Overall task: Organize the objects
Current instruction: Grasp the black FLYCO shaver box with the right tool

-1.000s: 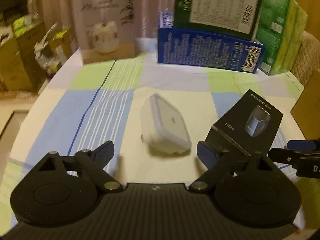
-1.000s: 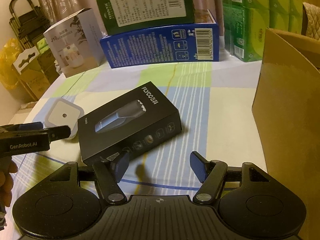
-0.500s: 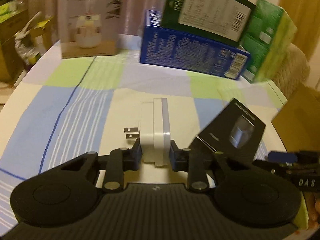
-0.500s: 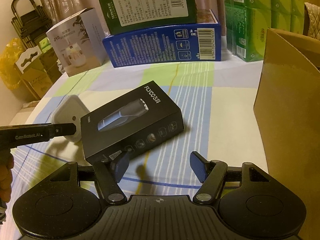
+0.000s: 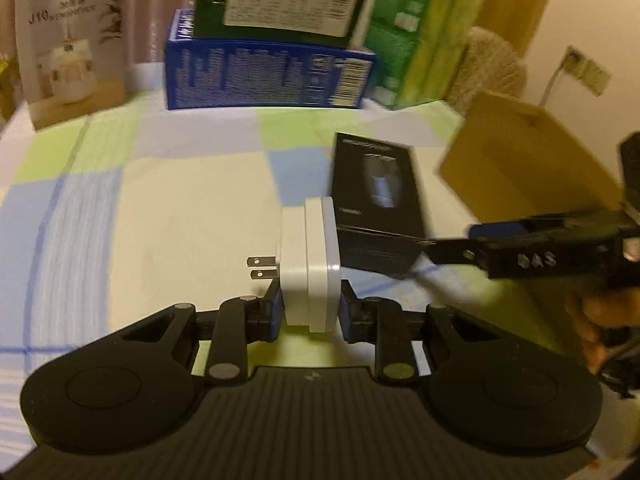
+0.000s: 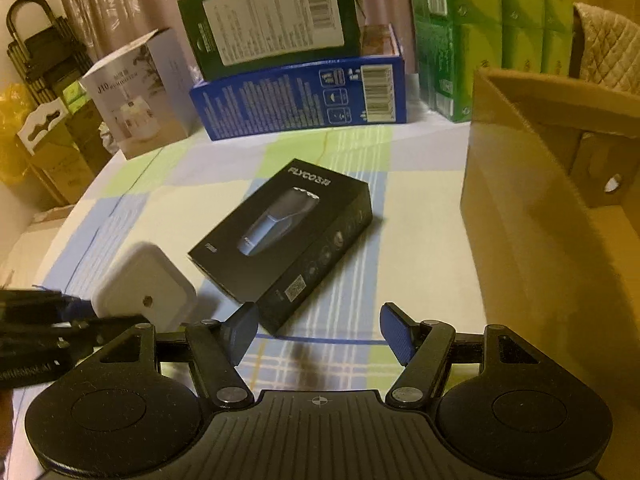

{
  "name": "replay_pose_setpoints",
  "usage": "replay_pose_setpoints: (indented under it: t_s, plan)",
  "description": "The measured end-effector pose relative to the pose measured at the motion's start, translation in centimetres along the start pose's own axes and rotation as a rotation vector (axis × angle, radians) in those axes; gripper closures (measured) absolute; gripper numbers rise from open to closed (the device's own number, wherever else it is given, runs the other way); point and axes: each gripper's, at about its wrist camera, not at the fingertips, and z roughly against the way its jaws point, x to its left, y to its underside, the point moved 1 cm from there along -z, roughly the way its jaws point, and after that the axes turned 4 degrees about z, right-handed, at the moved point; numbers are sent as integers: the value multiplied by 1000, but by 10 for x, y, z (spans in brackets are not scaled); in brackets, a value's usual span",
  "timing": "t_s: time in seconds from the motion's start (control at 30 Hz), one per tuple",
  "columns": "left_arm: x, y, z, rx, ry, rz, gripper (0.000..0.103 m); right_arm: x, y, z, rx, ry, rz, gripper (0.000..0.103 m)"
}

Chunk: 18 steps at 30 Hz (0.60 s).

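On the checked tablecloth [image 6: 352,152] in front of you the task's things number two: one white plug adapter [image 5: 310,264] and one black shaver box [image 6: 284,236]; your left gripper [image 5: 310,312] has its two pads pressed on the flat faces of the adapter, one on each side, and it carries the adapter edge-on above the cloth, with the two metal prongs [image 5: 260,268] sticking out to the left in the left wrist view; in the right wrist view the adapter [image 6: 146,294] shows its broad face at the lower left, just beside the box's near corner; your right gripper [image 6: 318,336] stands with its jaws about halfway apart and nothing between them, low over the cloth just short of the box's near end; the box itself lies flat on the cloth, slantwise, near the middle of the table.

Along the far edge you have four more packages: one pale humidifier carton [image 6: 136,96] at the left, one blue box [image 6: 300,96] lying on its side, one dark green box [image 6: 272,12] leaning on top of the blue one, and one green pack of tissues [image 6: 492,20] at the right; one open cardboard box [image 6: 532,208] stands at the right of the table, well apart from the adapter.
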Motion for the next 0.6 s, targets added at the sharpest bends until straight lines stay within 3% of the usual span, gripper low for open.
replay_pose_setpoints:
  t_s: [0.1,0.23,0.33,0.43,0.6]
  plan:
    - [-5,7,8,-9,-23,15,80,8,-1,3,-18,-74,-14,38]
    - [4,8,12,-45,-102,77,80,15,-3,-2,-17,-45,-12,38]
    - [10,-3,4,-77,-145,70,80,6,-4,-4,-40,-79,-80,38]
    - [6,-12,-10,-90,-137,39,80,-4,-7,-6,-59,-73,-131,38]
    - [-10,-9,-28,-37,-24,-29,80,-6,-12,-16,-48,-57,-137,33]
